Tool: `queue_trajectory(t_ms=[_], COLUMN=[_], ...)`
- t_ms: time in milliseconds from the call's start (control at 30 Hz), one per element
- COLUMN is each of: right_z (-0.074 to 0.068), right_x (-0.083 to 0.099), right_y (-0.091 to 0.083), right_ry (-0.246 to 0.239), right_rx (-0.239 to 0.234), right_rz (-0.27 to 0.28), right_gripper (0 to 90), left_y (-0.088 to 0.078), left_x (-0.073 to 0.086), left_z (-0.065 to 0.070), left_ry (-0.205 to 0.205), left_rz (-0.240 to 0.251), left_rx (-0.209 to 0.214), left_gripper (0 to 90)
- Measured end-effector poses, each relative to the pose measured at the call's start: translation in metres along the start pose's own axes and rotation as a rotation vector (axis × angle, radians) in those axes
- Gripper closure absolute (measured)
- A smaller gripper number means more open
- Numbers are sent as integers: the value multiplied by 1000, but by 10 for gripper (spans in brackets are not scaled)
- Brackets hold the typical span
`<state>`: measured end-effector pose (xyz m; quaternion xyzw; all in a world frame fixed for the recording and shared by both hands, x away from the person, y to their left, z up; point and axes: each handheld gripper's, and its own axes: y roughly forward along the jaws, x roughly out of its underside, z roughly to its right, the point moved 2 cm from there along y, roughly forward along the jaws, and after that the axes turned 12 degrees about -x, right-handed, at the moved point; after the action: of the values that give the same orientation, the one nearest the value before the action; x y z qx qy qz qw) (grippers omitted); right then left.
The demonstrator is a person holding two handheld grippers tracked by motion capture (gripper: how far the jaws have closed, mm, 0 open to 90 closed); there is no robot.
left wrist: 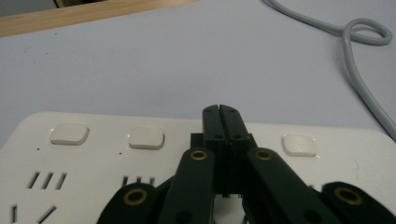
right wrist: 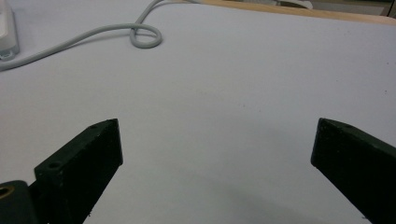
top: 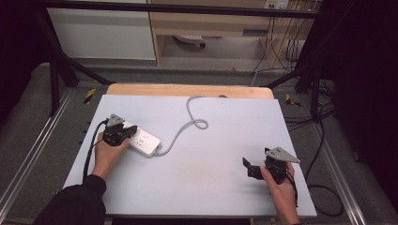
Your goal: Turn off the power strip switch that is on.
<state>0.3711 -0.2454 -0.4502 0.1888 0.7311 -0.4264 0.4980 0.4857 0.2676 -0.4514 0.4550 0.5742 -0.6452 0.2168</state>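
We see the left gripper (top: 126, 130) with its jaws pressed together, nothing between them, tips over the top face of the white power strip (top: 143, 141). In the left gripper view, the closed tips (left wrist: 220, 111) sit above the strip's row of switch buttons (left wrist: 146, 138), with socket slots nearer the camera. The strip's grey cable (top: 189, 123) runs away beyond the tips and forms a small loop. The right gripper (top: 249, 168) stands well apart, jaws spread wide over bare table (top: 211, 164), holding nothing.
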Motion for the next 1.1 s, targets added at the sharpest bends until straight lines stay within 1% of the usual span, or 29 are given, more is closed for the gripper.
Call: queue_trajectory(t_ms=[100,167,200,233,367,433,500,667,1100], right_z=[1,0,0,0,-1,0,-1,-1,0], right_x=[0,0,0,0,0,0,0,0,1], right_y=[0,0,0,0,0,1,1,1,2], right_ry=[2,1,2,2,2,1,-1,-2,4], right_rx=[1,0,-1,-1,-2,-2,-2,-5,-2], right_rz=[0,0,-1,-1,-1,-4,-7,-6,-8], right_gripper=[26,26,26,26,26,26,25,25,25], left_y=[-1,-1,0,0,0,0,1,1,1], left_x=[0,0,0,0,0,0,1,1,0], left_z=[1,1,1,1,2,2,0,1,1], left_ry=[2,18,22,14,34,40,16,25,12], left_rz=[0,4,4,2,2,0,0,2,0], left_rx=[0,-7,-9,-6,-15,-14,-1,-9,-5], left_gripper=[900,900,900,900,900,900,900,900,900])
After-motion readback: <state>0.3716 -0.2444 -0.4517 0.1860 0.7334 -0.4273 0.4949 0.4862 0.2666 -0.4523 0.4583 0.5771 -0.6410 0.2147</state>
